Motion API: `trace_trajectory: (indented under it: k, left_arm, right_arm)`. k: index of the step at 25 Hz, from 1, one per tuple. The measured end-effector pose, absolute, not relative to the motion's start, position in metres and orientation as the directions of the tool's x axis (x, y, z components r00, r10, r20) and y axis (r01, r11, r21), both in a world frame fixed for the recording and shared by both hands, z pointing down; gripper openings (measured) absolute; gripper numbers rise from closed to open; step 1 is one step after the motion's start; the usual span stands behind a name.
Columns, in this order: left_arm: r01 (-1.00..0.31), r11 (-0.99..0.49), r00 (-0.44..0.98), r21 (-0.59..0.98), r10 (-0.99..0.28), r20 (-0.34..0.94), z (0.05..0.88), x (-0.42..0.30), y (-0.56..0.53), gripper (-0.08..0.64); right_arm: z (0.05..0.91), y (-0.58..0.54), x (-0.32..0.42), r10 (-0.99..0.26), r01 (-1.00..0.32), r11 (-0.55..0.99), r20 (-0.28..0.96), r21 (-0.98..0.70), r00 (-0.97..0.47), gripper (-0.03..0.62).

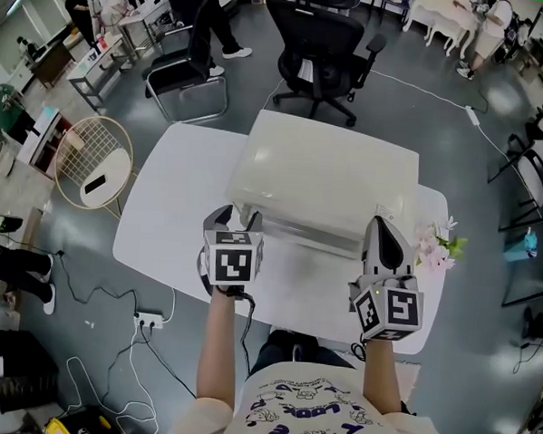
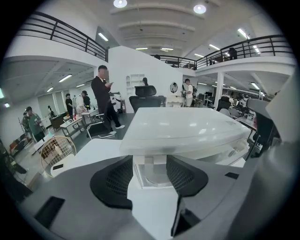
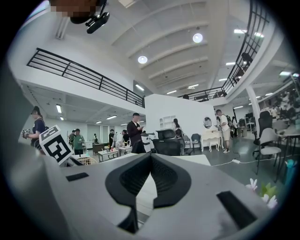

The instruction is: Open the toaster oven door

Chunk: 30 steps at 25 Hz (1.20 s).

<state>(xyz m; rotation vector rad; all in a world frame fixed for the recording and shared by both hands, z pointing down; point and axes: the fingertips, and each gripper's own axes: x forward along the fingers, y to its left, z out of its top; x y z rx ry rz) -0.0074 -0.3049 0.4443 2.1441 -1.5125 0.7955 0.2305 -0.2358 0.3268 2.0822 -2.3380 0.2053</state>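
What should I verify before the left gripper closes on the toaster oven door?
1. Left gripper jaws apart: ok.
2. A white front part of the toaster oven sits between those jaws: ok.
3. That part is the right place to grip: cannot tell.
4. Right gripper jaws together, holding nothing: ok.
5. Flowers clear of the right gripper: cannot tell; they lie close beside it.

The left gripper [image 1: 235,221] and right gripper [image 1: 378,224] are grey with black ribbed pads [image 2: 115,180], each bearing a white cube [image 1: 232,262] with black square markers; a black cable [image 1: 245,333] exits the left unit at 6 o'clock; the T-shirt [image 1: 307,413] is white with purple print.
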Motion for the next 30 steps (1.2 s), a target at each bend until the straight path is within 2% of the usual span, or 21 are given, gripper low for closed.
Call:
trace_trajectory:
  k: [14, 19, 30]
  left_arm:
    - [-0.936, -0.350, 0.276, 0.045, -0.648, 0.710, 0.461, -0.005, -0.312, 0.225]
    - [-0.927, -0.368, 0.305, 0.078, -0.613, 0.729, 0.461, 0.001, -0.312, 0.169]
    - [-0.923, -0.378, 0.294, 0.071, -0.572, 0.766, 0.463, 0.000, -0.312, 0.160]
  right_arm:
    - [0.338, -0.240, 0.239, -0.990, -0.989, 0.091, 0.100, -0.116, -0.103, -0.003]
    - [0.337, -0.241, 0.242, -0.989, -0.989, 0.086, 0.106, -0.118, -0.098, -0.003]
    - [0.338, -0.239, 0.241, -0.990, -0.989, 0.093, 0.099, -0.117, -0.105, -0.003]
